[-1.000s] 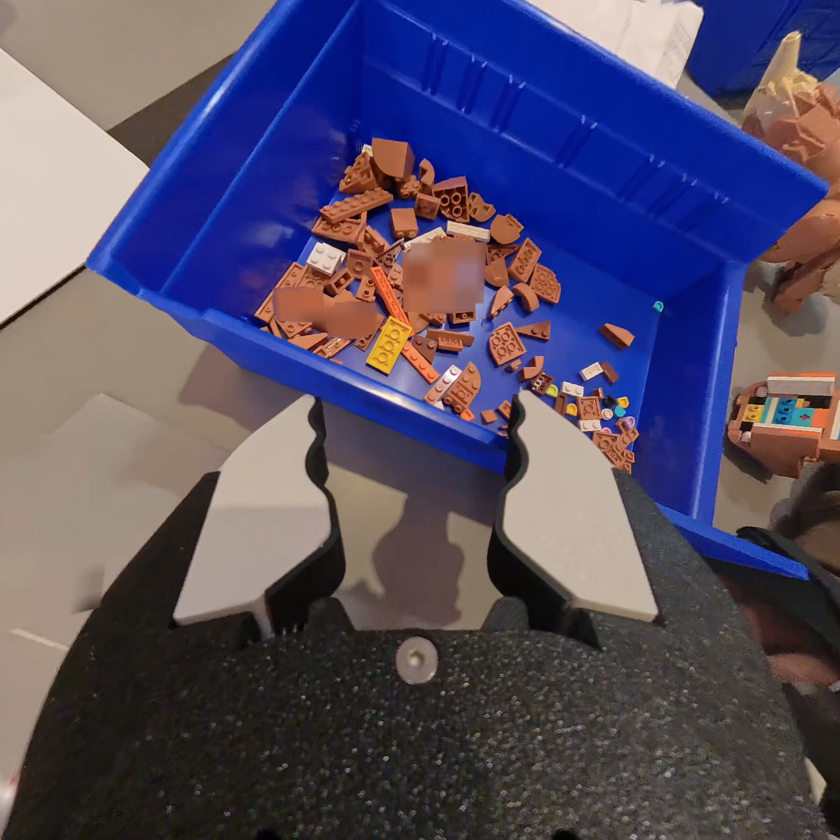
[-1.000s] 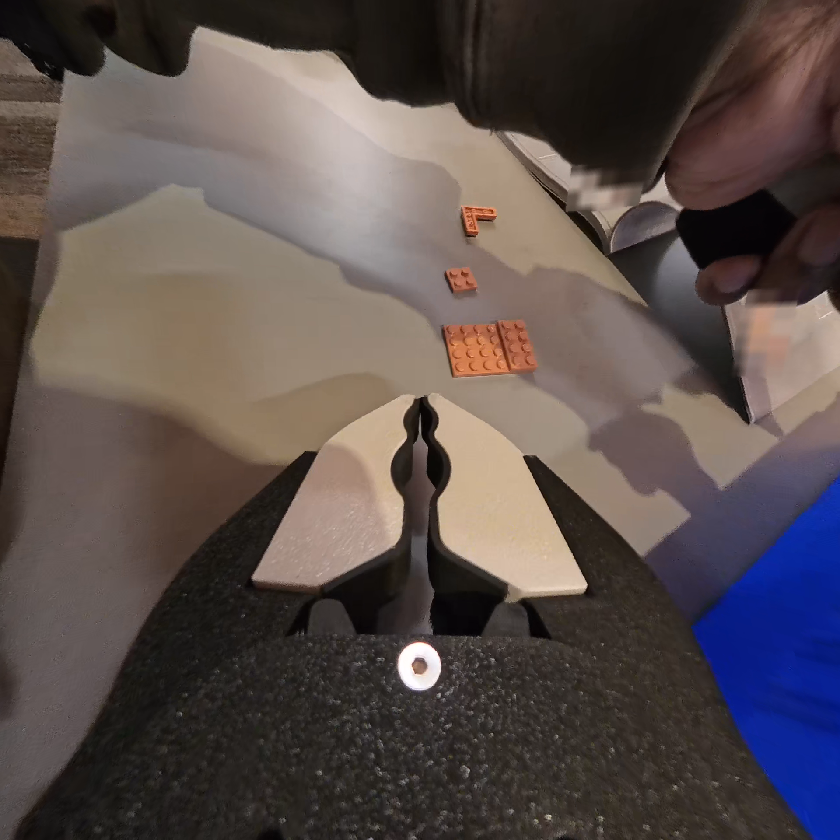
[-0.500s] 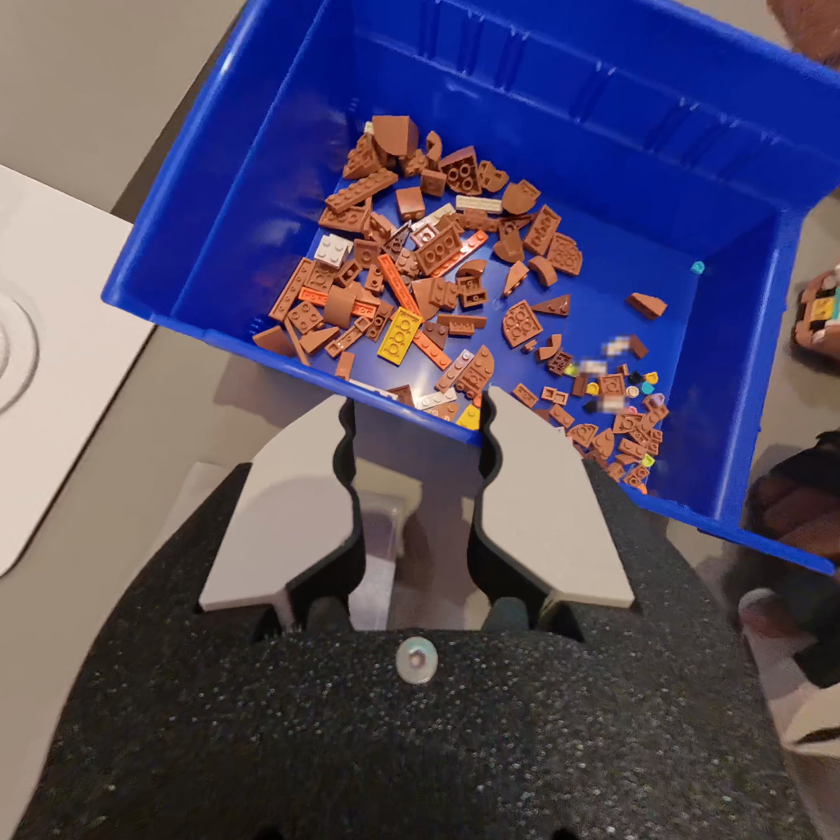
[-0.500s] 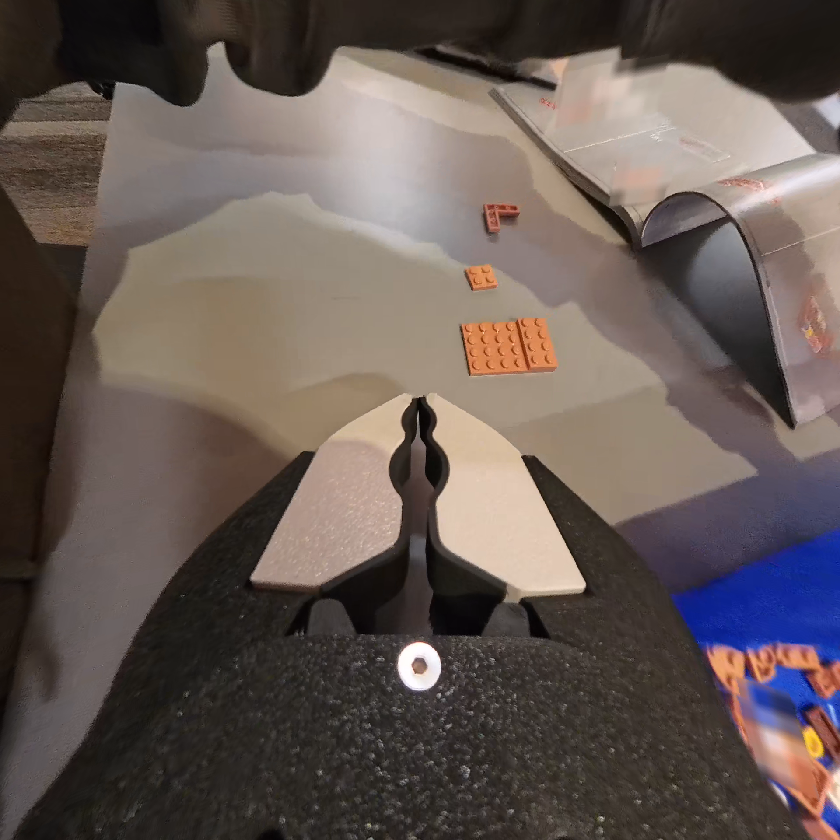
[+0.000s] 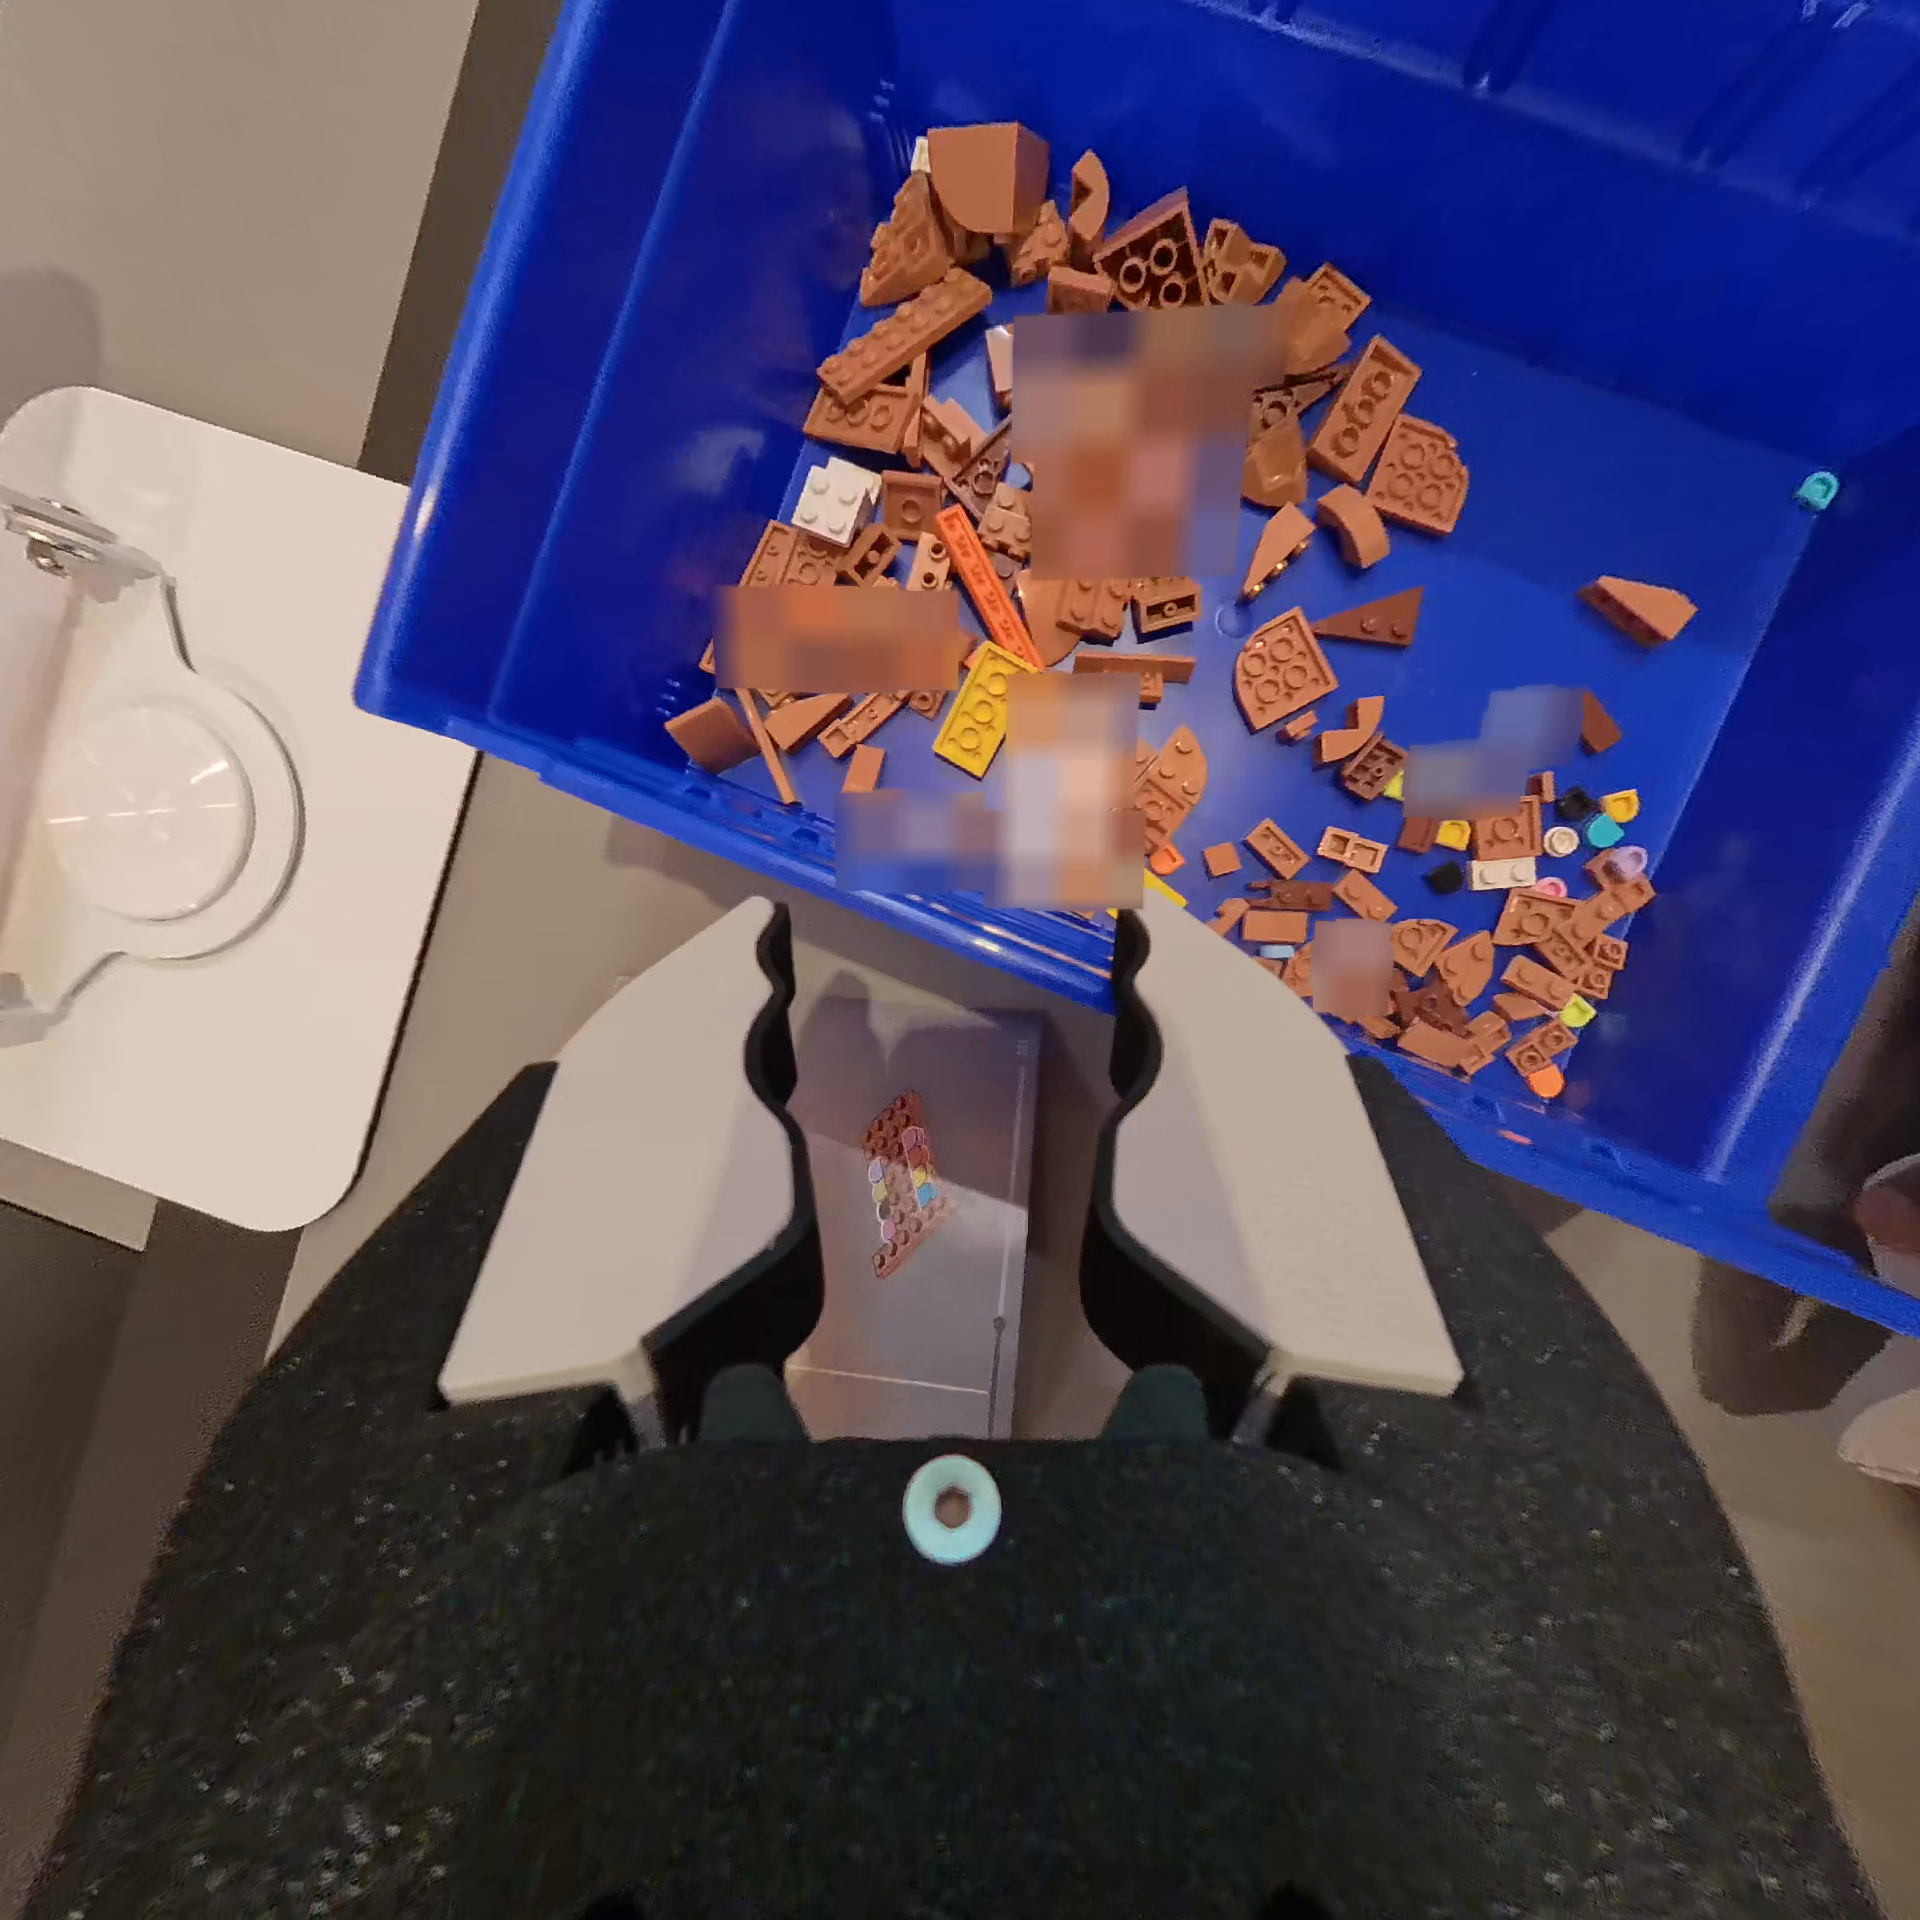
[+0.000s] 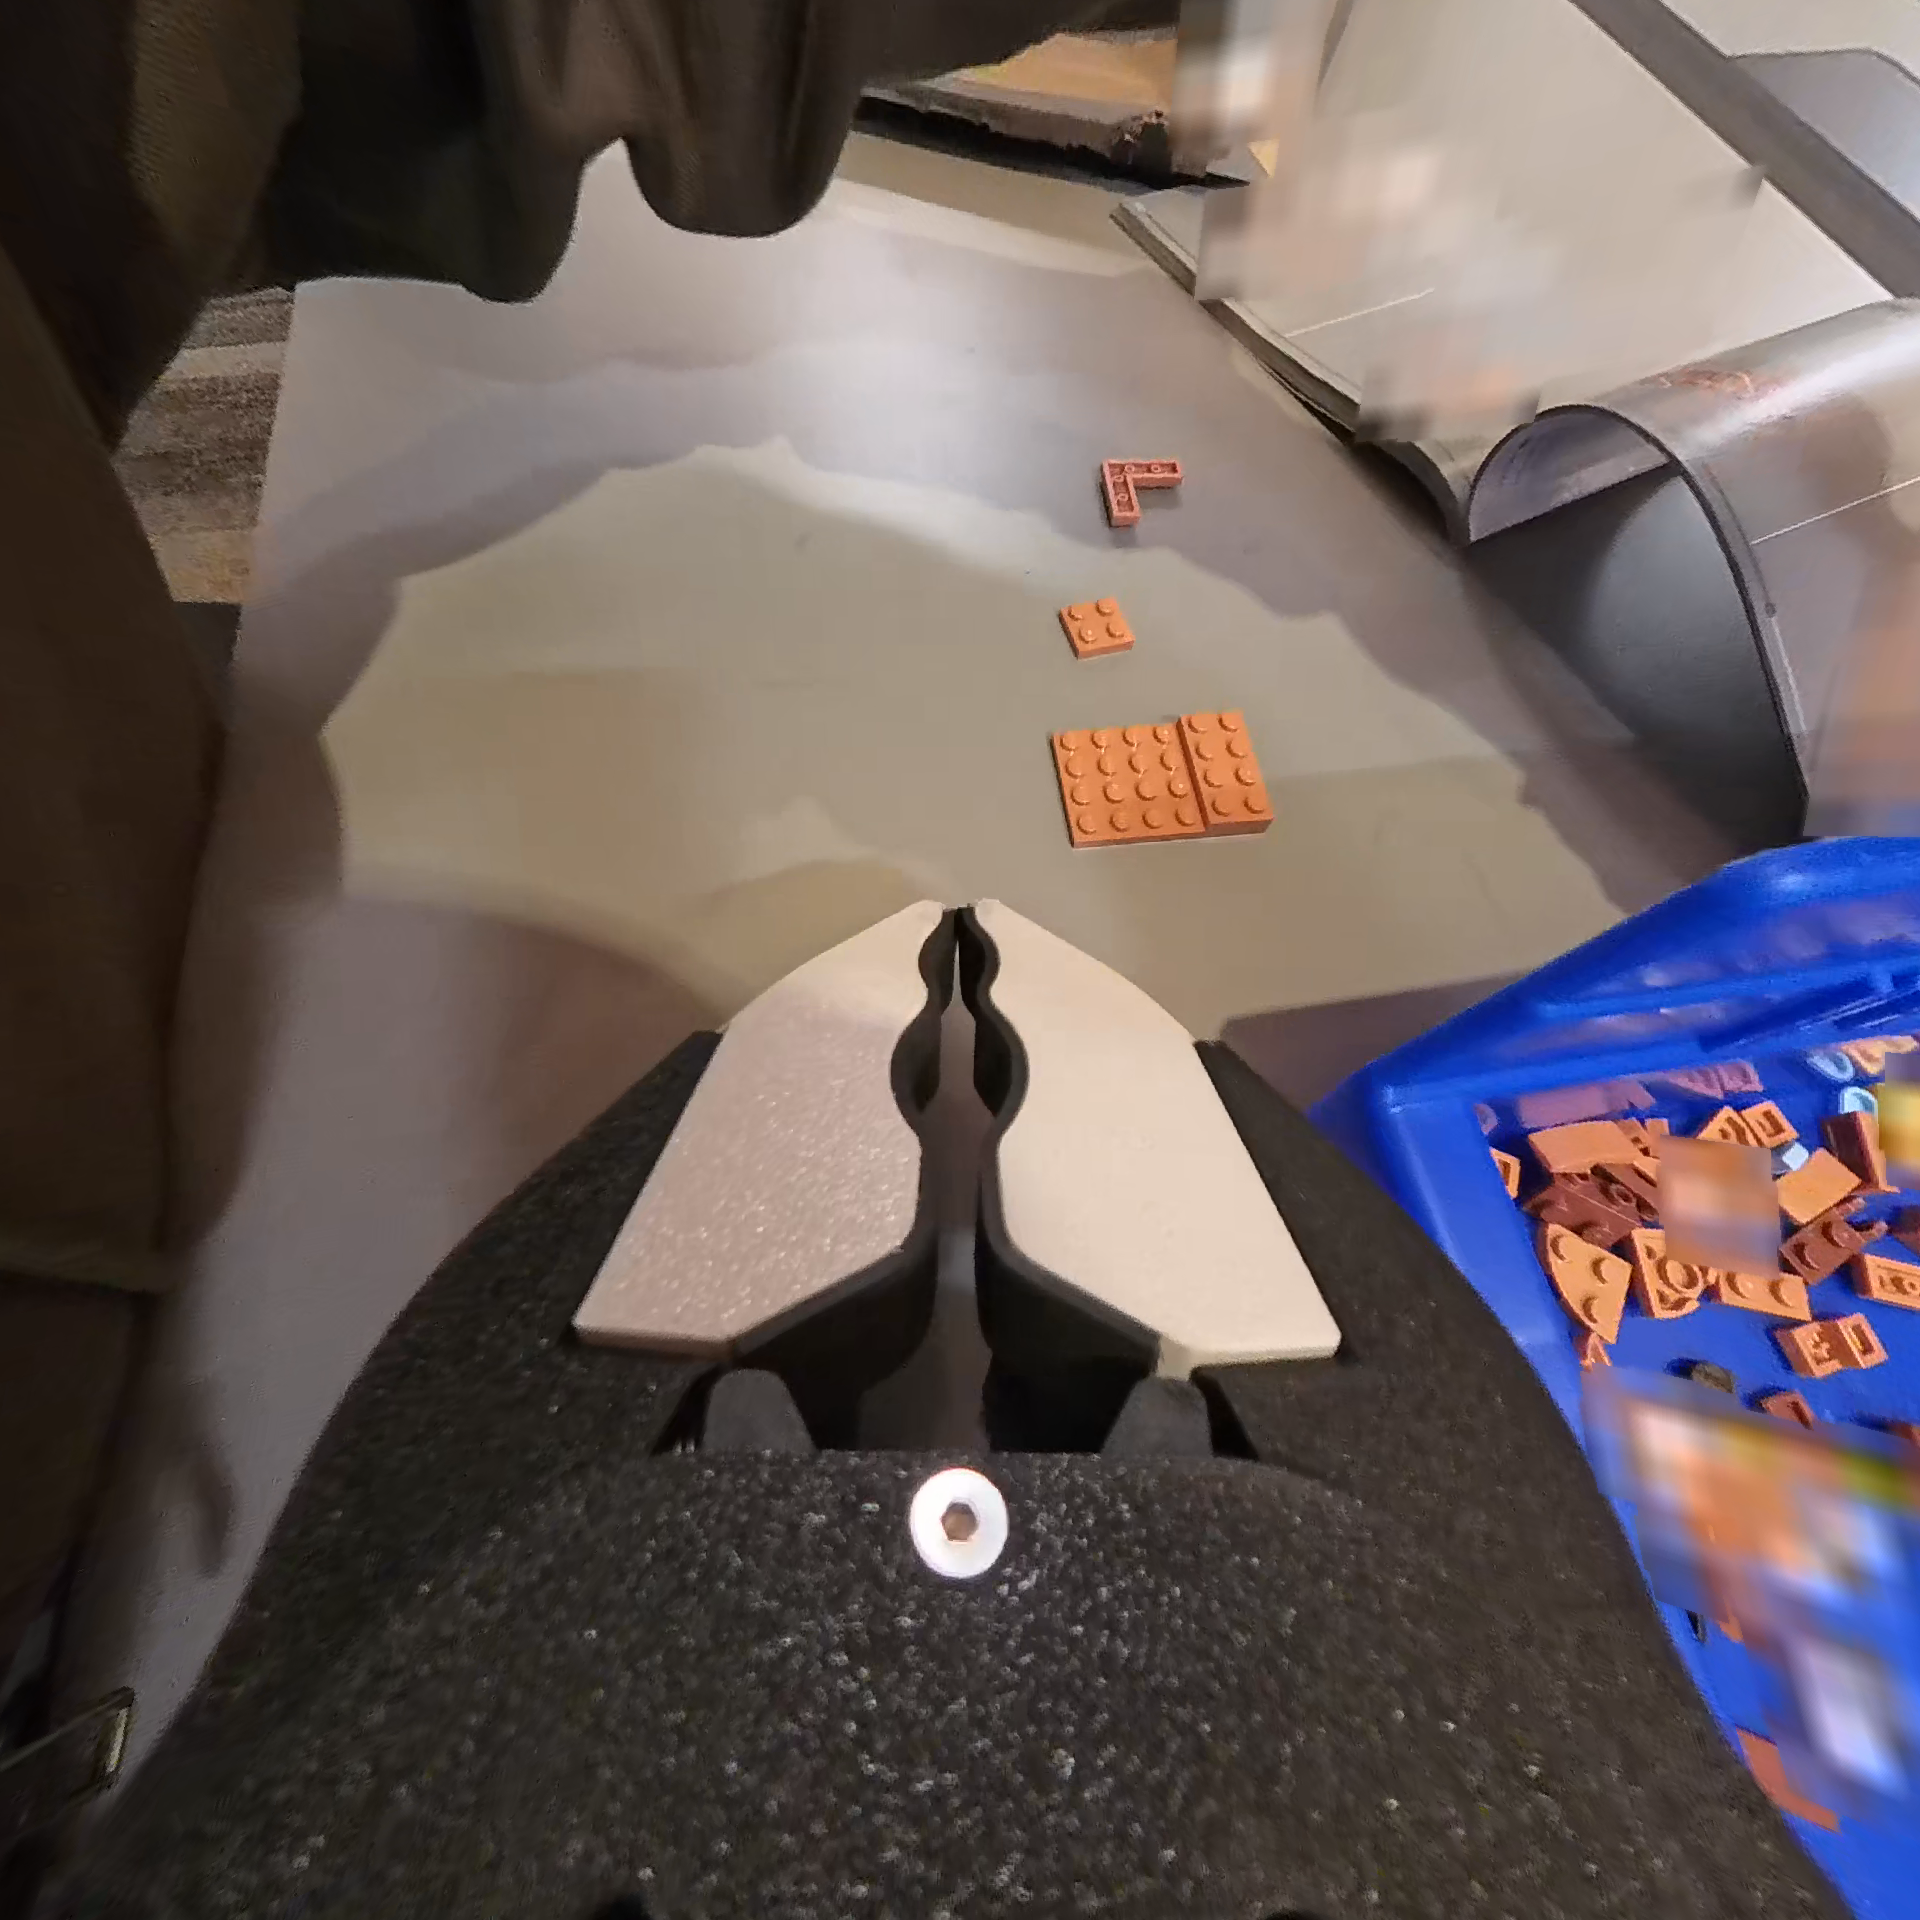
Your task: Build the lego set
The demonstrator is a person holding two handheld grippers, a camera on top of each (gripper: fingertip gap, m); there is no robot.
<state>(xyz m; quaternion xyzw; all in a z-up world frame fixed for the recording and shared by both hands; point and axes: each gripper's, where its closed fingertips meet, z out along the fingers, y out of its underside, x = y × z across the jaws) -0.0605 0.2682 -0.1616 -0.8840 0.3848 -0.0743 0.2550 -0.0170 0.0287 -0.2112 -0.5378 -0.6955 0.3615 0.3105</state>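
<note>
A blue bin [image 5: 582, 436] holds many loose lego pieces, mostly brown and orange, with a yellow plate [image 5: 975, 715] among them. My left gripper [image 5: 951, 920] is open and empty, just in front of the bin's near wall, above an instruction page [image 5: 914, 1184]. In the right wrist view the bin [image 6: 1455, 1060] sits at the right. On the table lie two joined orange plates [image 6: 1158, 777], a small square orange plate [image 6: 1097, 628] and an L-shaped brown plate [image 6: 1135, 486]. My right gripper [image 6: 956, 914] is shut and empty, short of the joined plates.
A white tray with a clear plastic holder [image 5: 156, 790] lies left of the bin. An open instruction booklet [image 6: 1621, 416] curls at the far right of the table. A dark sleeve [image 6: 436, 125] hangs over the far left. My hands' fingertips stand some 25 cm from each other.
My left gripper has moved forward and over the bin's near edge, and its jaws have narrowed a little. The bin has come into the right wrist view. The hand at the top right has gone from that view.
</note>
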